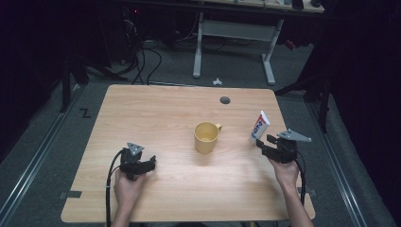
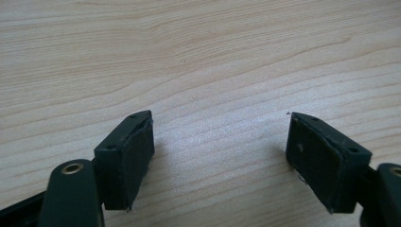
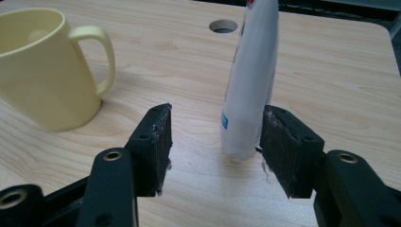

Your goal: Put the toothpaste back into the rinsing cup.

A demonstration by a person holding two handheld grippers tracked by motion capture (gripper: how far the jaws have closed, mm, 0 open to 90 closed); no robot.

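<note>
The wooden table (image 1: 165, 113) carries a yellow mug (image 1: 206, 137) at centre. The white tube (image 3: 250, 80) stands upright between the spread jaws of the right gripper (image 3: 215, 142), against one pad. The left gripper (image 2: 220, 151) rests released, grasping nothing.

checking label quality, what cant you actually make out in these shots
- Tube: top cut off by the right gripper view's upper edge; print too small in the high view.
- Whether it touches the right hand-held gripper: unclear.
- Yellow mug: inside bottom hidden by its wall.
</note>
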